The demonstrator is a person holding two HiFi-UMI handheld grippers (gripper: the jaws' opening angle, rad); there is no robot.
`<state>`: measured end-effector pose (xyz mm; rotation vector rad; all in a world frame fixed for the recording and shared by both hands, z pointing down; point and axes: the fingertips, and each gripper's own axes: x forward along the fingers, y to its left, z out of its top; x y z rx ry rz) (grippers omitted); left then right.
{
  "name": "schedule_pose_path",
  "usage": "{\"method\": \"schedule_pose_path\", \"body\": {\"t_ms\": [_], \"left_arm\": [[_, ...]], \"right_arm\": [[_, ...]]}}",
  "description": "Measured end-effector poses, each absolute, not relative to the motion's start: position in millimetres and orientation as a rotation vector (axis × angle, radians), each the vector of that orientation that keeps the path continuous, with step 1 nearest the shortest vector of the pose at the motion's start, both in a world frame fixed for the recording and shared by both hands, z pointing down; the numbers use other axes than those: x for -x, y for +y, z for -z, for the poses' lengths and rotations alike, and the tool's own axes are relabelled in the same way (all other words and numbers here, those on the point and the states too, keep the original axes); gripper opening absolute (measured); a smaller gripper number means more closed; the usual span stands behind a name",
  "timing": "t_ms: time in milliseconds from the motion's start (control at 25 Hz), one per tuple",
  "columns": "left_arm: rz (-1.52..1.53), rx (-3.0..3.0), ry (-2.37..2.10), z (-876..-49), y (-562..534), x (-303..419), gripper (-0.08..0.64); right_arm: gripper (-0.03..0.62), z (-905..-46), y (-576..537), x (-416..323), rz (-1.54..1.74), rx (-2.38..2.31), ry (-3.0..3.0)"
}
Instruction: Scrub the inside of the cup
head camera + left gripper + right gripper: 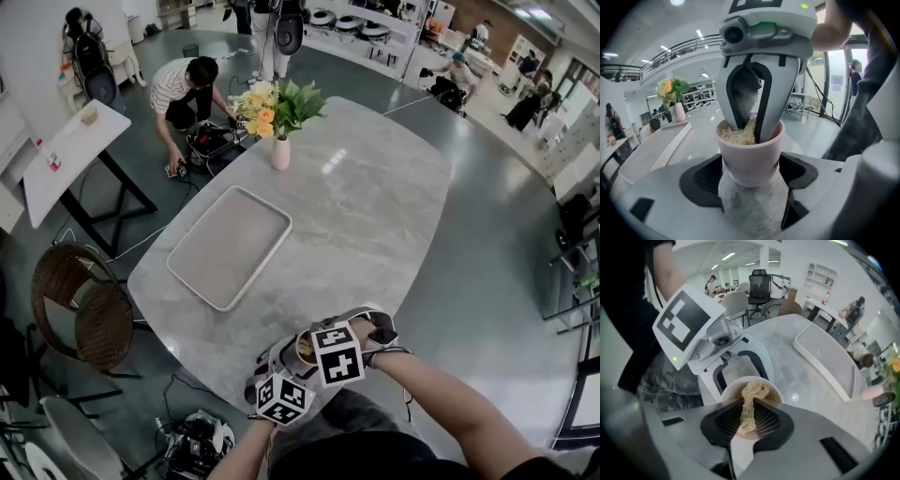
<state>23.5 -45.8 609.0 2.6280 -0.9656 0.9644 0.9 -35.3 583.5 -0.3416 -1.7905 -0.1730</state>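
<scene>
A person holds two hand-held grippers close together at the near edge of a grey marble table (375, 216), seen from above. The left gripper (750, 177) has its jaws spread wide around a pale pink cup (749, 157), with one dark pad pressed against each side of the cup's lower wall. The cup stands upright in this grip with its mouth open upwards. The marble surface shows just beneath its base, and it is unclear whether the base touches the table.

The right gripper (746, 426) points steeply down into the cup from above. Its jaws are drawn together on a straw-coloured fibrous scrubber (751, 394), pinching one strand of it between the ribbed pads. The rest of the scrubber bunches inside the cup against its inner wall. In the left gripper view, the tips of the right gripper's two fingers sit below the cup's rim, buried in the fibres.

Further along the table lies an empty pale rectangular tray (230, 246), well apart from the cup. Beyond it stands a small pink vase of yellow and orange flowers (280, 150). On the floor past the table, a person (183, 89) crouches over some equipment.
</scene>
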Motion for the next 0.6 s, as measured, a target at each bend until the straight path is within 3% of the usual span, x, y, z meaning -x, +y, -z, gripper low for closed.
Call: {"method": "schedule_pose_path", "body": {"t_ms": [240,600], "left_arm": [[-0.995,-2.772,-0.617,-610,-43,-21,0.385],[-1.129,-2.896,-0.167,-610,-41,-17,0.379]], "right_arm": [[0.063,-552,-27,-2,-0.06,0.377,-1.955],[0.063,-535,-34,-6,0.09,0.438,-1.993]]}}
